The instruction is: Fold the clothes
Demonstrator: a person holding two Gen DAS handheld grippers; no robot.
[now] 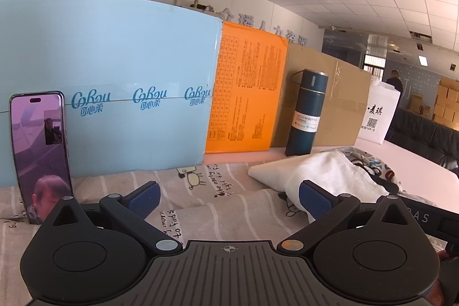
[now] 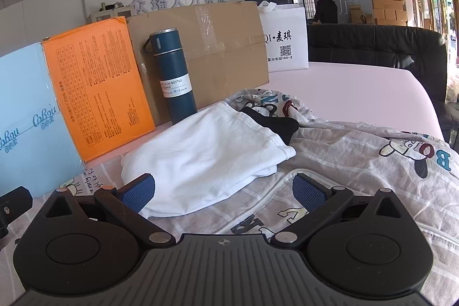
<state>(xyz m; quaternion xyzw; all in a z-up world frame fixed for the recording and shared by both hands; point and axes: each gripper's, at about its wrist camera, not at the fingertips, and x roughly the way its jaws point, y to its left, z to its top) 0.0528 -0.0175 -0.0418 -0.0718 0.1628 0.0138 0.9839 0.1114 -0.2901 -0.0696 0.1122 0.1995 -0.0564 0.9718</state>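
Observation:
A folded white garment (image 2: 212,151) lies on a beige cartoon-print cloth (image 2: 358,151) with a white zipper; a black garment (image 2: 275,124) peeks from behind it. My right gripper (image 2: 223,192) is open, its blue pads (image 2: 137,191) low over the white garment's near edge, holding nothing. In the left wrist view the white garment (image 1: 324,174) lies to the right on the striped cartoon cloth (image 1: 206,191). My left gripper (image 1: 229,200) is open above that cloth, its right pad (image 1: 314,198) near the white garment's edge.
A dark blue vacuum bottle (image 2: 173,76) stands behind the clothes against a cardboard box (image 2: 212,42). An orange box (image 2: 97,88) and a light blue box (image 1: 109,82) line the back. A phone (image 1: 41,151) leans upright at left. A white bag (image 2: 284,39) and a black sofa (image 2: 373,45) stand beyond the pink table (image 2: 344,93).

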